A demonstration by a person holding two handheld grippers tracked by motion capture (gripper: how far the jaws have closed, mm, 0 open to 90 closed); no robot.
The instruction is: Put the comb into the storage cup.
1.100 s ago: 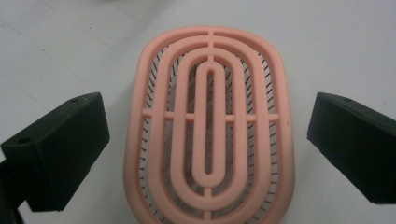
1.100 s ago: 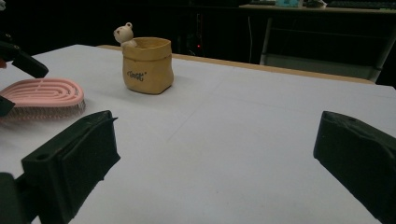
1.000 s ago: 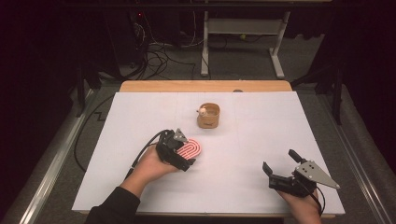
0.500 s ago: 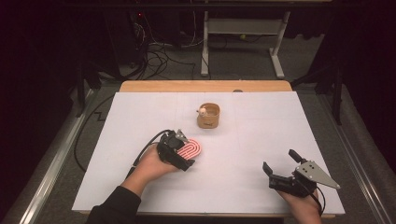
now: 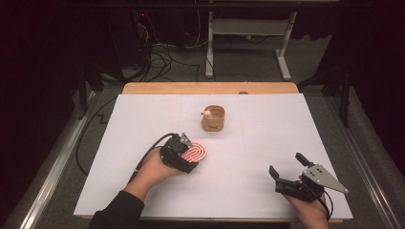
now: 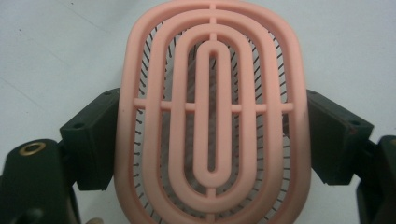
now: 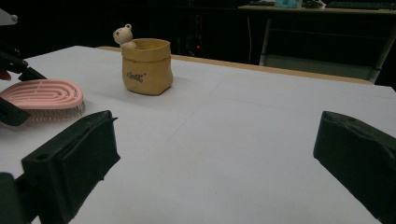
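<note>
My left gripper (image 5: 187, 156) low at table's 8 o'clock, jaws pinching pink brush (image 6: 212, 112). My right gripper (image 5: 288, 171) at 5 o'clock, jaws spread, pointing toward pot (image 7: 145, 66).

The pink brush (image 6: 212, 116) hides its own handle; the pot's (image 7: 145, 66) lettering is too blurred to read

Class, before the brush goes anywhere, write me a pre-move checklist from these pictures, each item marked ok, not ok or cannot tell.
1. Left tool gripping the pink brush on both sides: ok.
2. Brush bristles facing down toward the table: ok.
3. Right tool open and holding nothing: ok.
4. Brown pouch upright, apart from the brush: ok.
5. Small bear sitting at the pouch rim: ok.
6. Room inside the pouch for the brush: cannot tell.
</note>
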